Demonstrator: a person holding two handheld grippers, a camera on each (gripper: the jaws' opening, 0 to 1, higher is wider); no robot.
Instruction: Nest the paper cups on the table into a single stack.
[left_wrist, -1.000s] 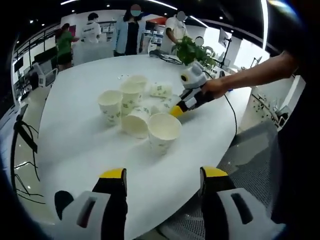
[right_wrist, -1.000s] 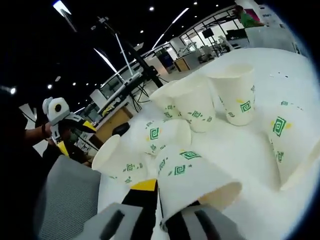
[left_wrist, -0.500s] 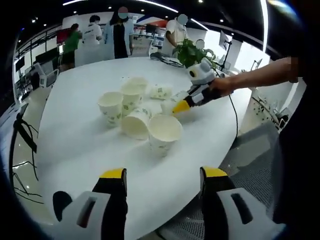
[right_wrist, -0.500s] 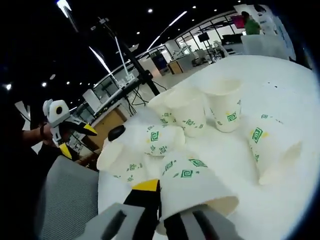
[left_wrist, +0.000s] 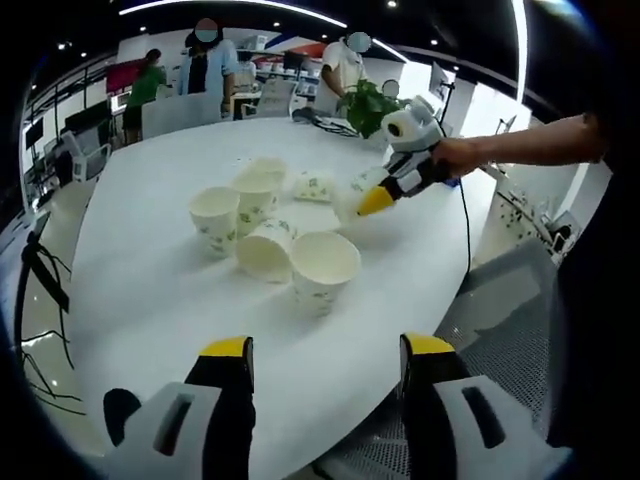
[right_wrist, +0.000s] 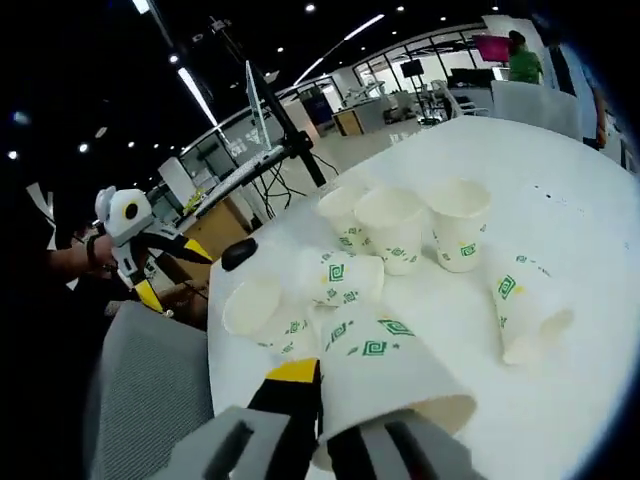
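White paper cups with green prints sit grouped on the round white table (left_wrist: 150, 300). The nearest cup (left_wrist: 322, 268) stands upright with a tipped cup (left_wrist: 265, 250) beside it. Three more stand behind, and another tipped cup (left_wrist: 315, 185) lies at the back. My left gripper (left_wrist: 327, 350) hovers open over the near table edge with nothing between its fingers. My right gripper (right_wrist: 335, 405) is shut on a paper cup (right_wrist: 385, 365), held above the table to the right of the group. In the left gripper view the right gripper (left_wrist: 400, 165) holds that cup (left_wrist: 352, 198) clear of the others.
A potted plant (left_wrist: 375, 100) stands at the table's far edge, with people and chairs beyond it. A small black object (right_wrist: 235, 253) lies near the table rim. A lone tipped cup (right_wrist: 520, 305) lies apart from the group. Grey floor surrounds the table.
My right gripper has risen and drawn back from the group with the cup in it, which now hangs clear of the table. The left gripper has stayed put.
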